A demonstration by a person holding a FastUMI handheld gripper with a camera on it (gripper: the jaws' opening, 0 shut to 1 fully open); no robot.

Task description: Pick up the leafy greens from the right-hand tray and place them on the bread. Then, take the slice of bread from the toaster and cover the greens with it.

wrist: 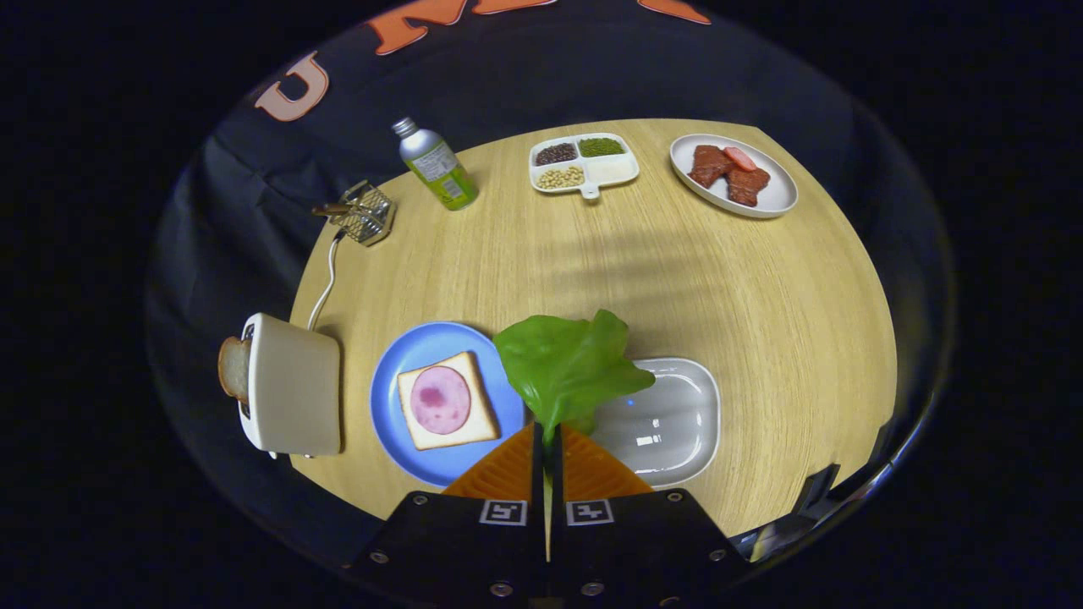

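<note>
The hand-held gripper (pixel 547 440) has its orange fingers (pixel 508 474) pressed together on the stem of the leafy greens (pixel 567 364), which hang lifted above the counter (pixel 677 271), between the blue plate (pixel 423 347) and the glossy grey tray (pixel 677 414). On the blue plate lies a bread slice (pixel 423 431) topped with a round of ham (pixel 440 399). Left of it, a white toaster (pixel 292 385) holds another slice of bread (pixel 232 367). Far across sit a bottle (pixel 436 165), a divided dish (pixel 584 162) and a plate of meat (pixel 733 175).

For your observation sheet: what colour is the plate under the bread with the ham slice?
Blue, clearest in the gripper view: the plate lies just left of the fingers, which pinch the leafy greens.
</note>
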